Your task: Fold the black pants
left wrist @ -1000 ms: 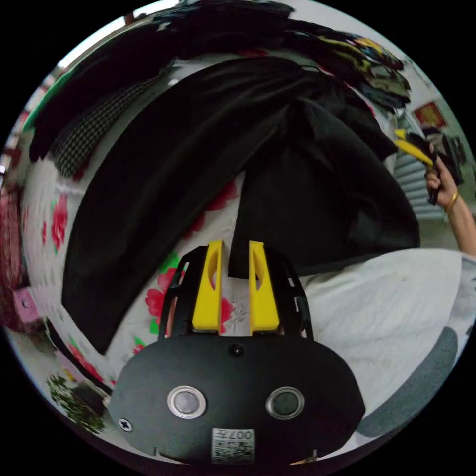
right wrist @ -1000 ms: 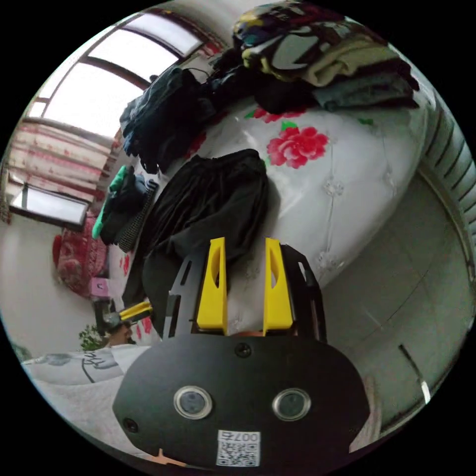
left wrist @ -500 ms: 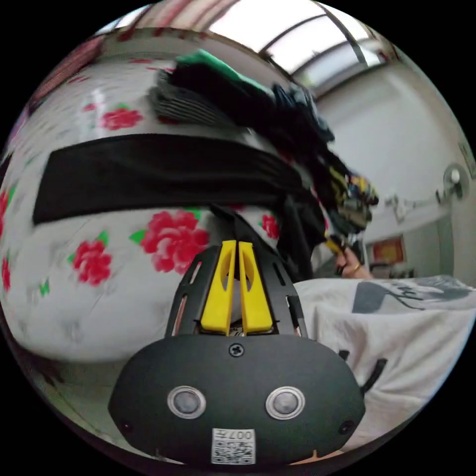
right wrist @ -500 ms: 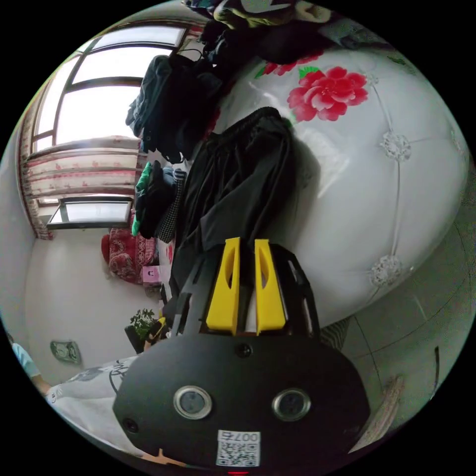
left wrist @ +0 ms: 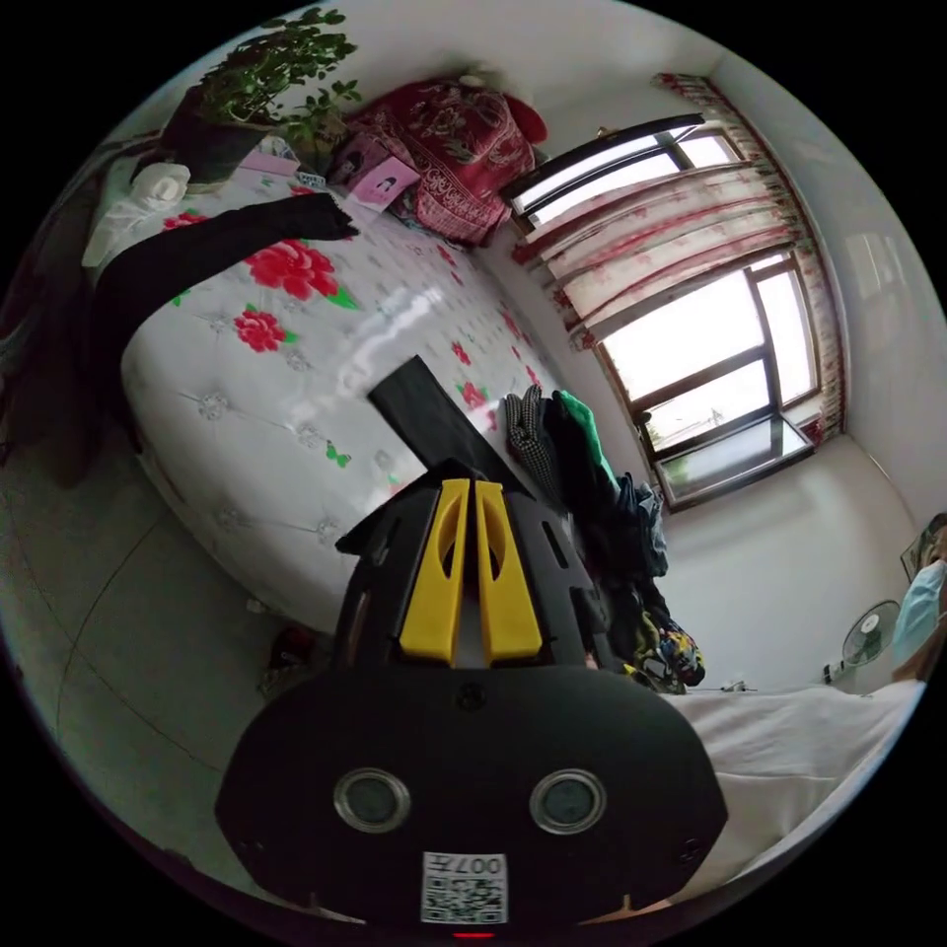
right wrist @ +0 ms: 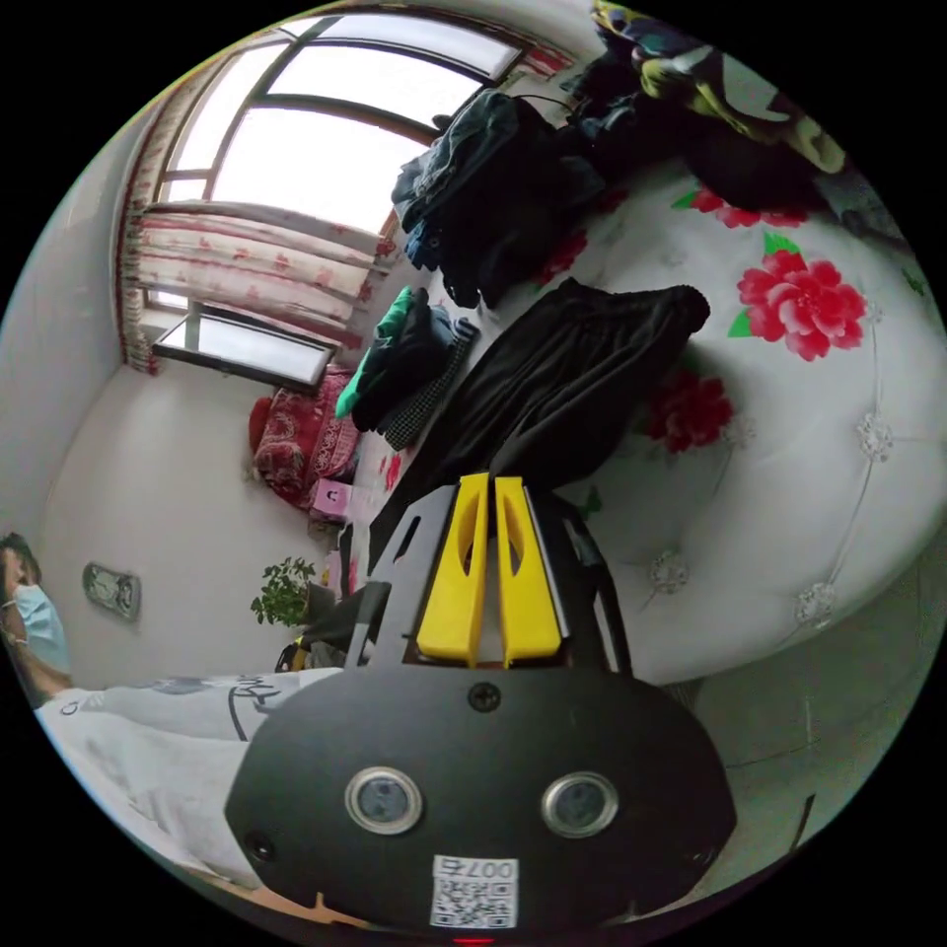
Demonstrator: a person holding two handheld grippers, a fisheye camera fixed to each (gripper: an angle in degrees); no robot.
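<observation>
Both the left gripper [left wrist: 472, 485] and right gripper [right wrist: 493, 481] pinch the black pants [right wrist: 572, 380], mid-frame, unfolded on the bed [right wrist: 838, 414].

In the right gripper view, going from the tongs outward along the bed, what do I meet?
Right tongs → black pants with the waistband farthest → dark clothes pile → window.

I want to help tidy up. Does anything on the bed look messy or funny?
Yes. The black pants aren't flat: they lie bunched across the flowered bed, one leg running up to the left claw. A heap of clothes is piled loose beyond them. Another dark cloth droops over the bed's far end.
</observation>
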